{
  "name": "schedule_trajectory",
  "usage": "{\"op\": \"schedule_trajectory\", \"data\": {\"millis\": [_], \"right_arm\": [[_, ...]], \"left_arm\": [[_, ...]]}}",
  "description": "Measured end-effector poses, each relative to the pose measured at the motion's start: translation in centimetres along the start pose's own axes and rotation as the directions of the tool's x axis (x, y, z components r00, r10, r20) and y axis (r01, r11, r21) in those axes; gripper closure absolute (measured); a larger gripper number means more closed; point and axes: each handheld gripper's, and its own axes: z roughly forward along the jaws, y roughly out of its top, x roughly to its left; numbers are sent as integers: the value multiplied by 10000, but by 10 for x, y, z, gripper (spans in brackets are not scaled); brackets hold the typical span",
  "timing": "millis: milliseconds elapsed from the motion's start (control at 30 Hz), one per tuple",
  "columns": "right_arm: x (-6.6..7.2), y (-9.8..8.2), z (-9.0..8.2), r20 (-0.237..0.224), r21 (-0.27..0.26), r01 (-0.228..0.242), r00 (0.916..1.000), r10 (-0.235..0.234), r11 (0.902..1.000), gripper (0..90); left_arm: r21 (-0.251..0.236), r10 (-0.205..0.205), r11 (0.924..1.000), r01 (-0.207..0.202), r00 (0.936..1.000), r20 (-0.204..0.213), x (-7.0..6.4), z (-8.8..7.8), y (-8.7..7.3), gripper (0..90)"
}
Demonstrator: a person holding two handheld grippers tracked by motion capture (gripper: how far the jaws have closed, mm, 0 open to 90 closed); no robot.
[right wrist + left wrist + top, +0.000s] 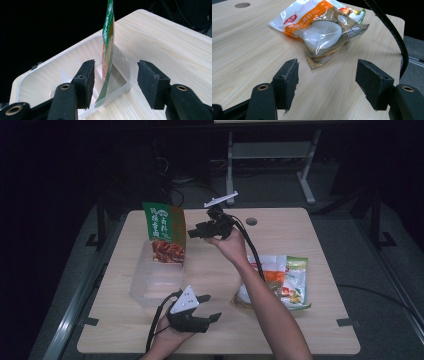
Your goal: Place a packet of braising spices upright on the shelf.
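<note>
Green snack packet (164,232) standing upright on its lower edge inside a clear plastic box (141,292), at the box's far end, on the left half of the pale wooden desk (320,317). Top part deep green with white lettering; lower part printed with reddish-brown food. Flat and thin, seen edge-on in the right gripper view (107,52), slightly bowed, leaning against nothing visible. Right hand-held gripper (192,233) just beside the packet's right edge, jaws apart, pads off the packet though the packet lies in the gap as its own camera sees it. Left hand-held gripper (207,307) low at the near edge of the desk, jaws wide, empty, facing a clear-and-orange food bag (322,30) lying flat on the right half.
</note>
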Motion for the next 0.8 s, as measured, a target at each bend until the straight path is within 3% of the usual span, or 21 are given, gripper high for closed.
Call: {"op": "schedule_trajectory", "data": {"millis": [433, 667, 800], "right_arm": [[0, -11, -29, 152, 256, -45, 9999, 41, 9997, 389], [2, -24, -52, 403, 546, 6, 9992, -28, 9985, 370], [2, -32, -67, 521, 438, -40, 9986, 17, 9990, 360]], "left_arm": [[-159, -100, 9998, 98, 9998, -144, 6, -3, 1, 335], [-96, 4, 10000, -6, 9999, -131, 7, -2, 0, 334], [-72, -106, 9999, 105, 9999, -99, 6, 0, 1, 332]]}}
